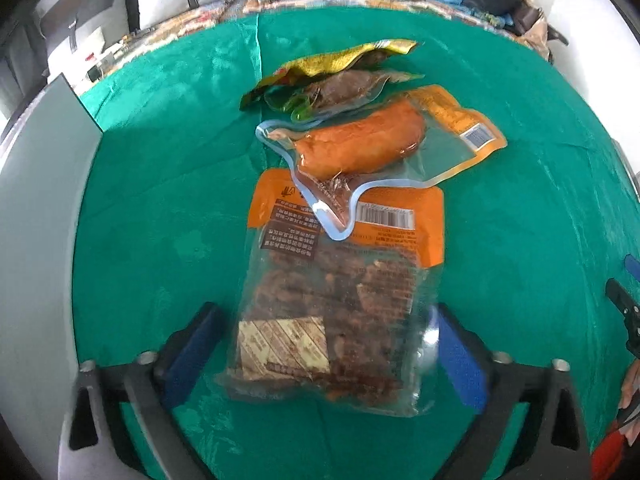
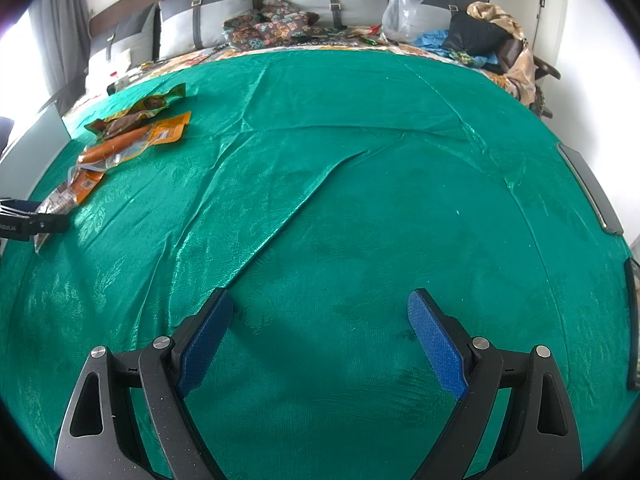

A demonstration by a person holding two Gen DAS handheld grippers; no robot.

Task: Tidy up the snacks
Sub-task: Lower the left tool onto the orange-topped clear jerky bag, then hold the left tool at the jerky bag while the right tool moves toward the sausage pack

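Two wrist views over a green cloth [image 2: 360, 200] spread on a bed. My left gripper [image 1: 324, 344] straddles the near end of a clear bag of brown snack pieces [image 1: 332, 300]; its jaws stand wide to either side, the right pad just at the film and the left pad still apart from it, so I judge the bag not yet pinched. My right gripper [image 2: 320, 336] hangs over bare cloth with jaws spread and nothing between them. Risks, as I judge them: the slippery film may crumple or slide out if I close on its loose edge only; the sausage pack [image 1: 368, 144] overlaps the bag's far end and could be dragged or tipped when the bag moves; the wrinkled cloth may be caught under a pad. Count: four snack packs in one line, namely the bag, the sausage pack, a brown vacuum pack [image 1: 344, 90] and a gold pouch [image 1: 340, 58]; two grippers.
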